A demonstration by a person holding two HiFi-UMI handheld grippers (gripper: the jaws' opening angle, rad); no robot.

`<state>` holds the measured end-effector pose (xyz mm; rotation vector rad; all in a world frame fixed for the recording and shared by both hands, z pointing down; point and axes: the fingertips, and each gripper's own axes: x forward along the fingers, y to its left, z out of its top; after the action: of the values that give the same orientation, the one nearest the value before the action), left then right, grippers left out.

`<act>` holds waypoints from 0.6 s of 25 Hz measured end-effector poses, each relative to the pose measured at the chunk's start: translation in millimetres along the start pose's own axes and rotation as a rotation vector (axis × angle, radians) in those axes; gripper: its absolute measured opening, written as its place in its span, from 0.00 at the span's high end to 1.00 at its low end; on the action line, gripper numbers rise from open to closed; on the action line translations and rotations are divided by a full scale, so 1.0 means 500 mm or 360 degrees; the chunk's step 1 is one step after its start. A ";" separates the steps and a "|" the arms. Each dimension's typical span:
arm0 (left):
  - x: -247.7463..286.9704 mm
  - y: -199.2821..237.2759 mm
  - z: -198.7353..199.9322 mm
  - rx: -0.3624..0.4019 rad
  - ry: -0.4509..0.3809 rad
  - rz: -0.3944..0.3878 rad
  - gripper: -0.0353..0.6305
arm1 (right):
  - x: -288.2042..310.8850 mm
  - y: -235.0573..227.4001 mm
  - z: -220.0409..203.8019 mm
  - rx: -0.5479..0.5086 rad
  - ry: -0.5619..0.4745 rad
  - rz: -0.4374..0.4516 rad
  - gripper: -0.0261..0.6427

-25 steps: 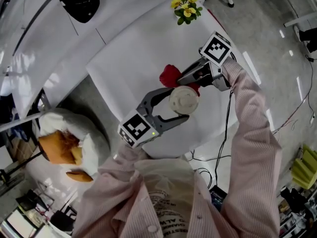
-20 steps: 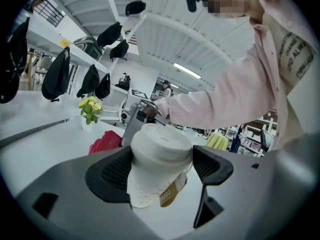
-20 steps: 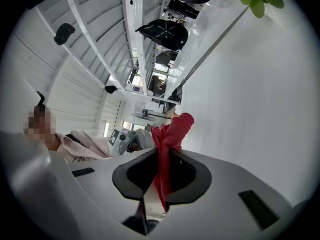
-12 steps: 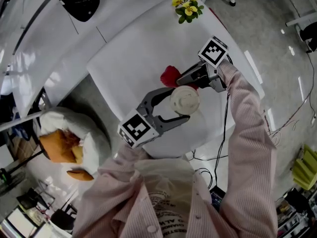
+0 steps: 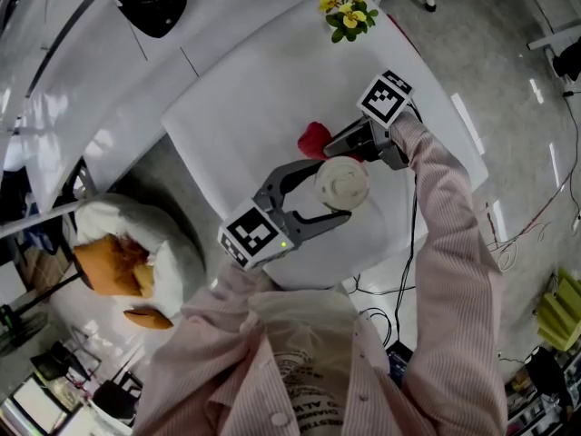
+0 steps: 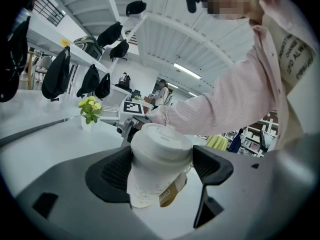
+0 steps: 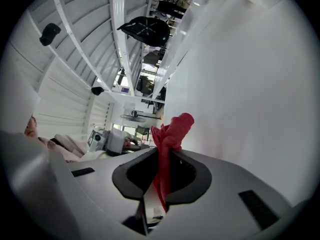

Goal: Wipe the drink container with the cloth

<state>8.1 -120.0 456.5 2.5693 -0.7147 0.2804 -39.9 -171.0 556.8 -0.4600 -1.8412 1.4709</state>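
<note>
Here the white-lidded paper cup (image 5: 342, 183) sits near the table's (image 5: 245, 98) 5 o'clock edge, clamped at its sides between the left gripper's (image 5: 329, 190) jaws. At the cup's 11 o'clock, just beside it, the red cloth (image 5: 313, 139) is pinched in the right gripper's (image 5: 334, 145) closed jaws, a bunched end sticking out beyond them. Yellow flowers (image 5: 348, 12) stand well apart at 12 o'clock.

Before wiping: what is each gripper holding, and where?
The left gripper holds the paper cup by its upper sides; right gripper pinches the red cloth partway along.
</note>
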 end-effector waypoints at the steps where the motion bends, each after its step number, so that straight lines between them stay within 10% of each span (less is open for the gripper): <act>1: 0.000 0.001 0.000 0.0007 -0.0001 -0.0002 0.38 | 0.003 -0.006 0.000 0.0004 -0.0002 -0.0017 0.89; 15: 0.000 0.000 -0.001 0.0013 0.0003 0.0000 0.38 | 0.023 -0.056 -0.002 -0.0015 -0.0044 -0.0216 0.89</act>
<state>8.2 -120.0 457.1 2.5765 -0.7142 0.2866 -42.4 -170.5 586.8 -0.3140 -1.8638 1.3838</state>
